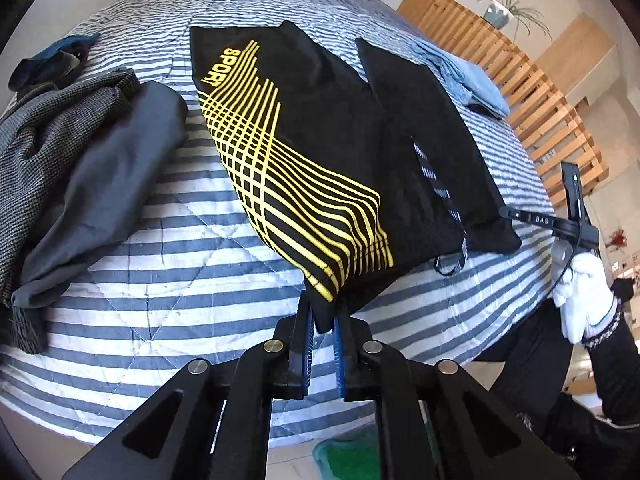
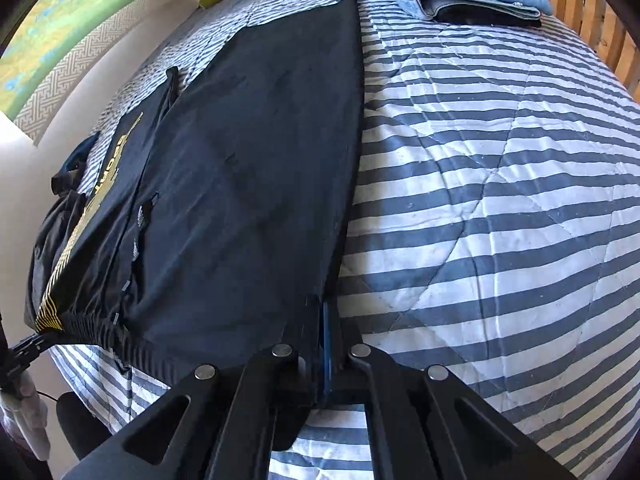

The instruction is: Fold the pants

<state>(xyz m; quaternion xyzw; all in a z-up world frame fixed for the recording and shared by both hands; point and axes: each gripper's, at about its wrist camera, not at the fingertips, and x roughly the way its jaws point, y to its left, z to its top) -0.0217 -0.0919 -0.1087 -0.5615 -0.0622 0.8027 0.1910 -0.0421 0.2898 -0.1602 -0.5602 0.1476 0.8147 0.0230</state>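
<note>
Clothes pile [image 1: 68,148]: grey and dark garments are lying bunched at the far left of the bed [image 1: 160,248], apart from the pants, seemingly waiting.
Pants [image 1: 320,152]: black, with a yellow line print and the word SPORT on 1 leg, they are lying spread across the striped bed, both legs running away from the near edge and the waistband nearest the grippers.
Left gripper [image 1: 323,320]: its jaws are pinching the left waistband corner, beside the yellow print, with black cloth showing between the blue pads.
Drawstring [image 1: 454,252]: it is trailing off the waistband between the 2 grippers, onto the bed.
Right gripper [image 2: 324,344]: its jaws are clamping the right waistband corner, at the edge of the plain leg; a white-gloved hand [image 1: 580,292] is holding it.
Folded stack [image 2: 476,4]: blue and denim items are sitting folded at the far right of the bed, well apart from the pants.
Progress: early, in my judgement; the pants are laid out flat with both corners gripped, and no fold is showing yet.
Left to do: bringing 1 leg over the other, then folding the length down.
</note>
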